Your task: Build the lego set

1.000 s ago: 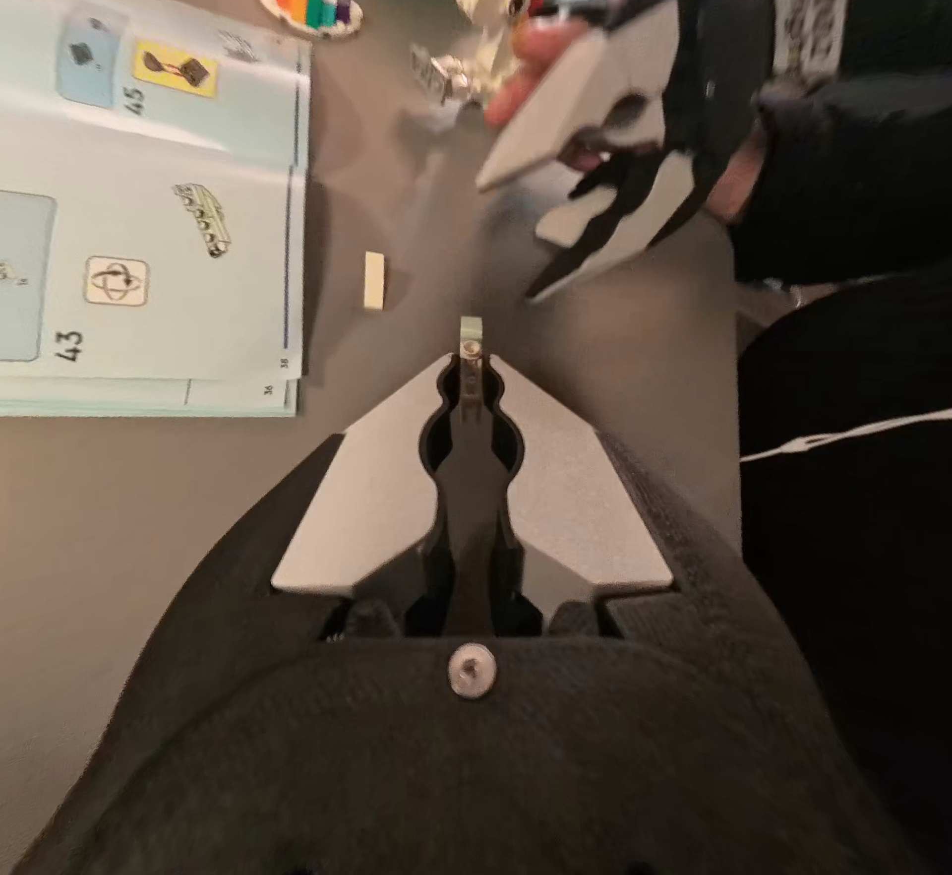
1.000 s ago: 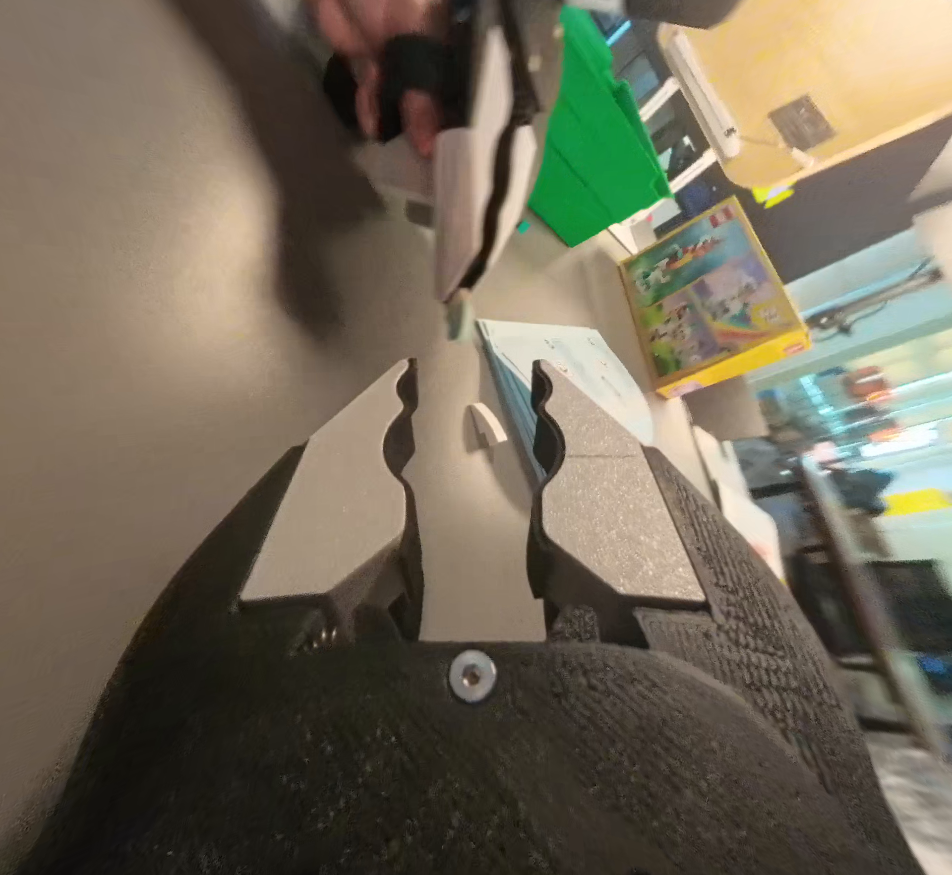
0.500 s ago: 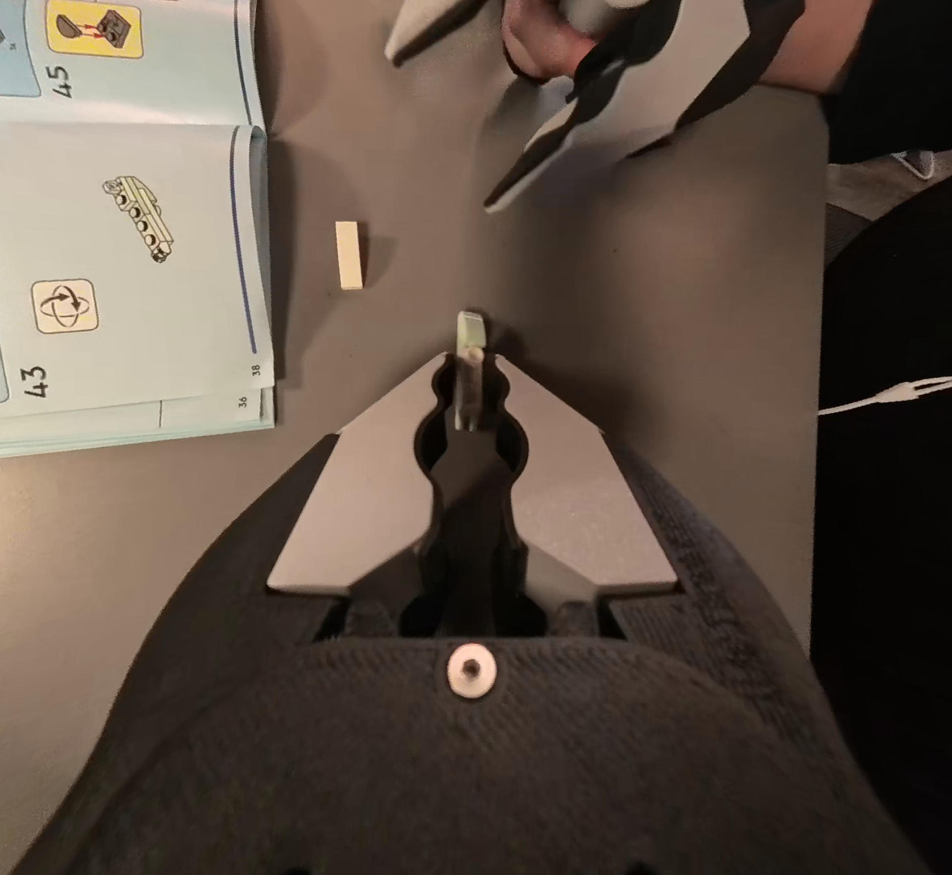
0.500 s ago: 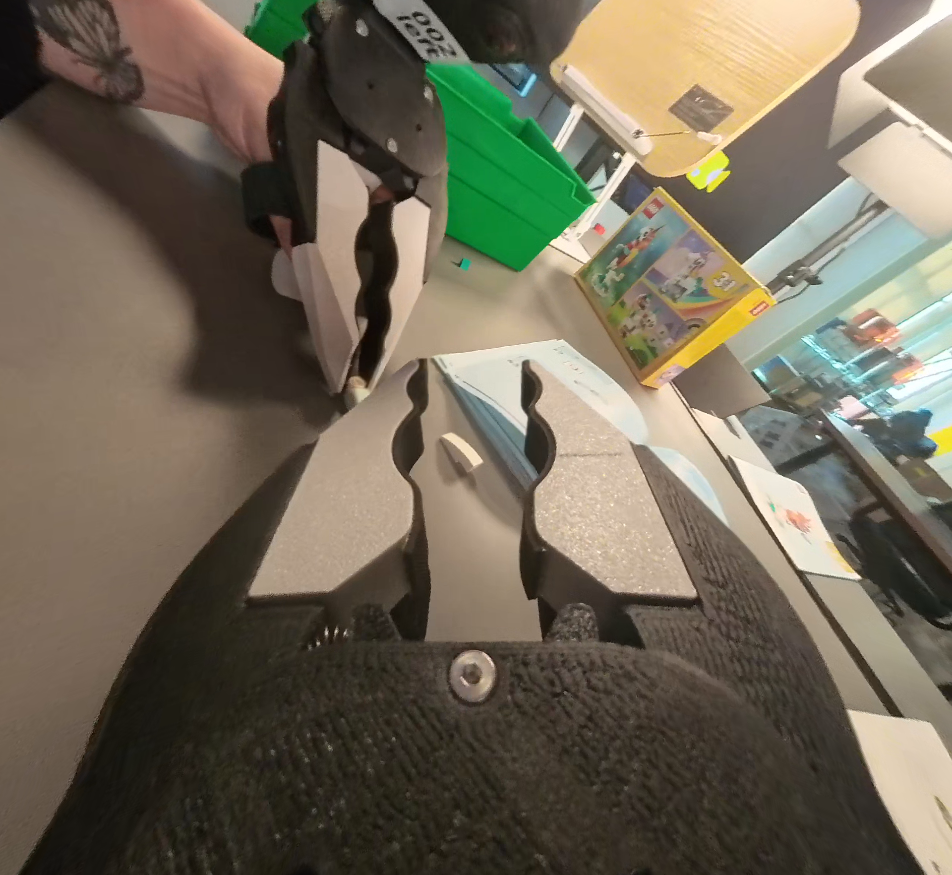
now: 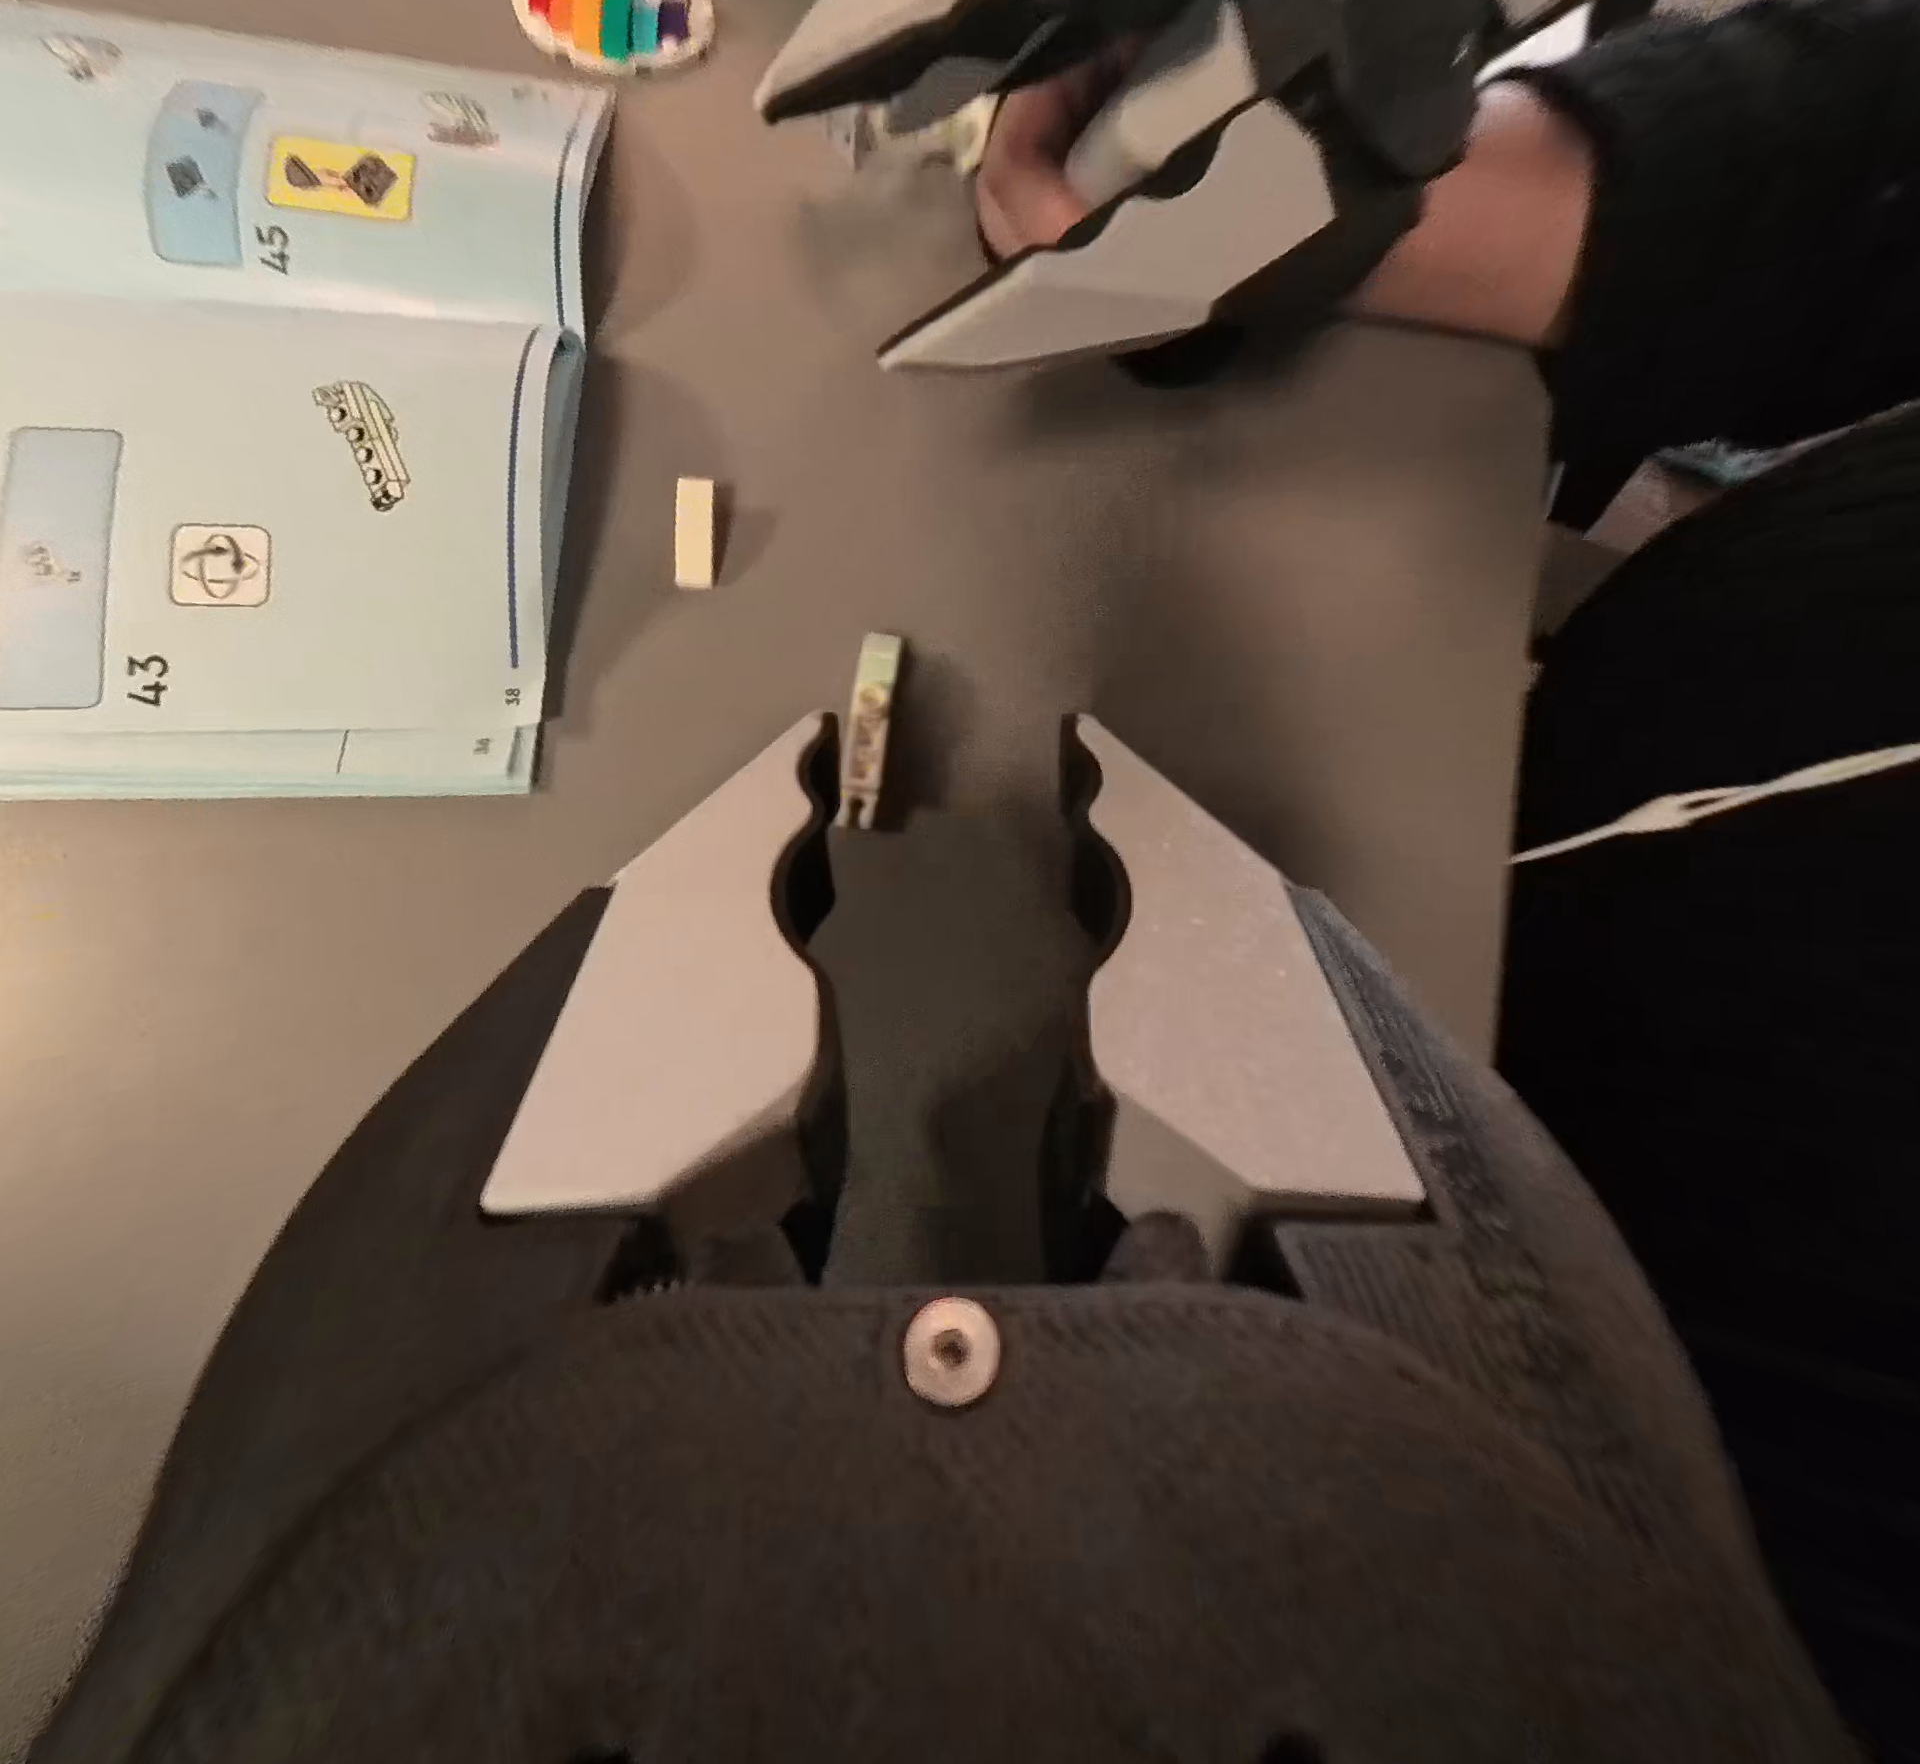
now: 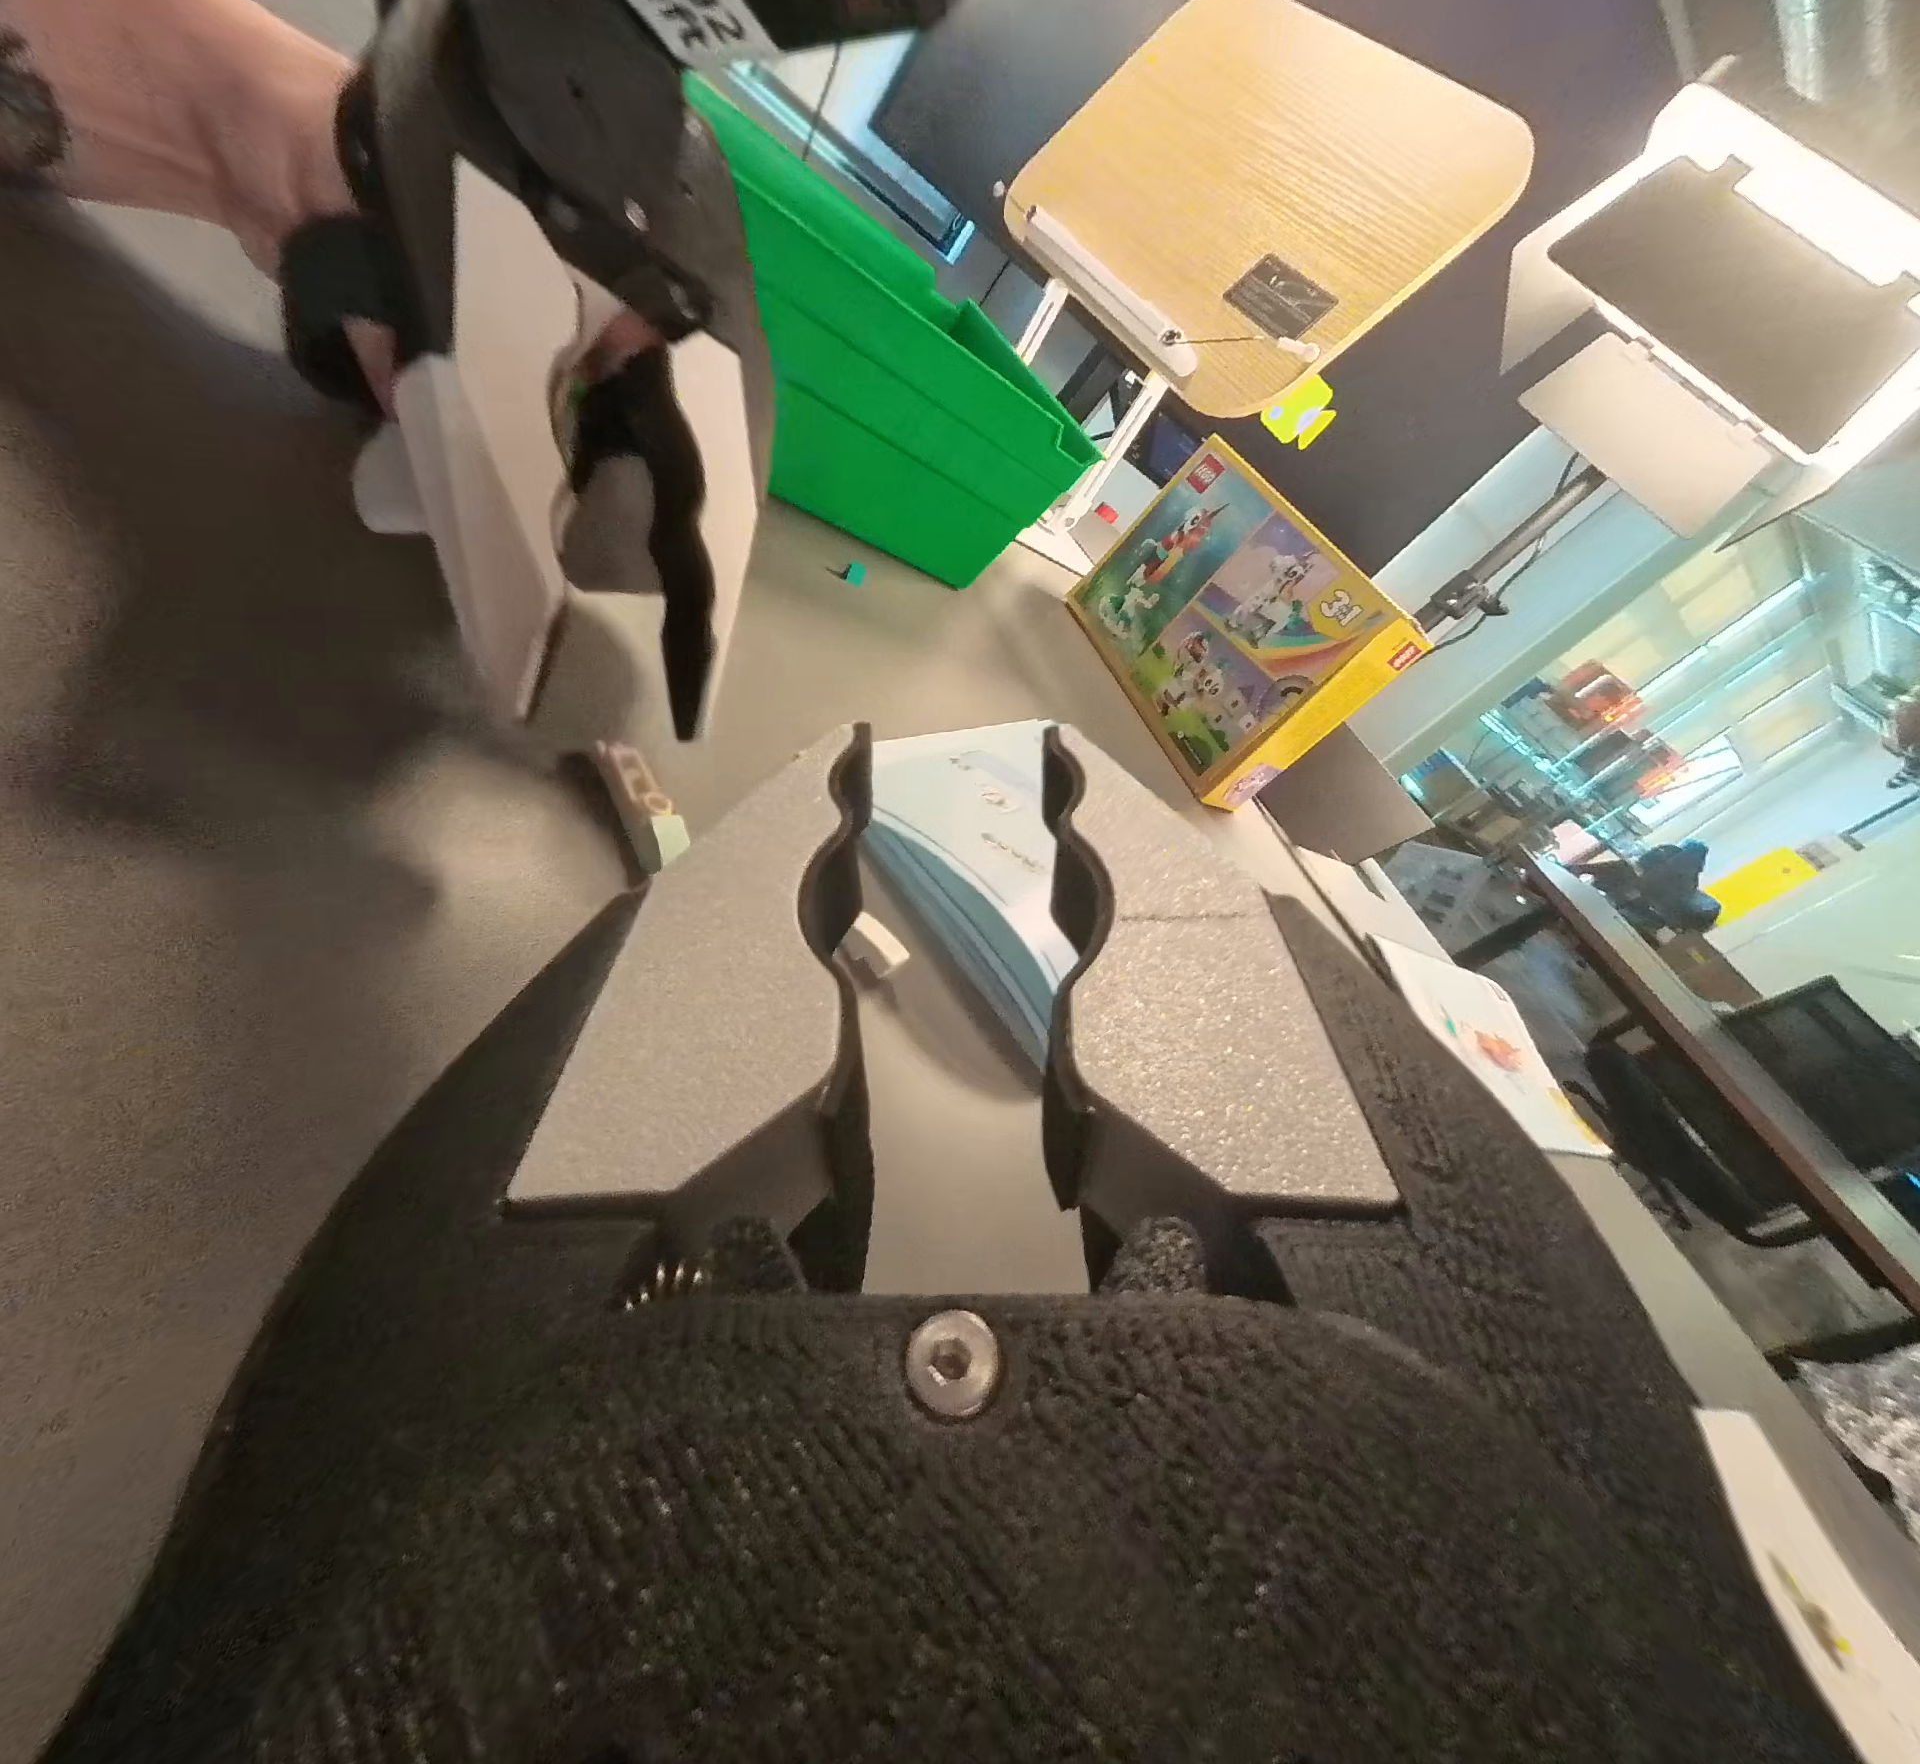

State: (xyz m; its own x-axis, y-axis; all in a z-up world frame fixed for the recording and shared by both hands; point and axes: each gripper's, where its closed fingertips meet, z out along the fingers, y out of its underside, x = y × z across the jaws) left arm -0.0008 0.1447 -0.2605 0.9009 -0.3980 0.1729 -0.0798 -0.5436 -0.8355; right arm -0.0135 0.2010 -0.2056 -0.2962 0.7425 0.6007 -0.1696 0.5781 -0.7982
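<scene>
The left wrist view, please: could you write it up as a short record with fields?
left gripper: open, holding nothing
pale green piece: on the table, close to the left finger's tip; contact unclear
cream brick: loose on the table, beside the booklet
booklet: open, flat on the table
rainbow piece: beyond the booklet
right gripper: open, above the table
table: grey

Close wrist views — shared booklet [image 5: 260, 426].

My grey fingers [image 6: 717, 976] look grainy and matt, their black housing [image 6: 935, 1558] rough-textured plastic; the grey table [image 5: 1195, 571] is smooth and matt, the pale-blue paper booklet [image 5: 260, 467] faintly glossy.
</scene>
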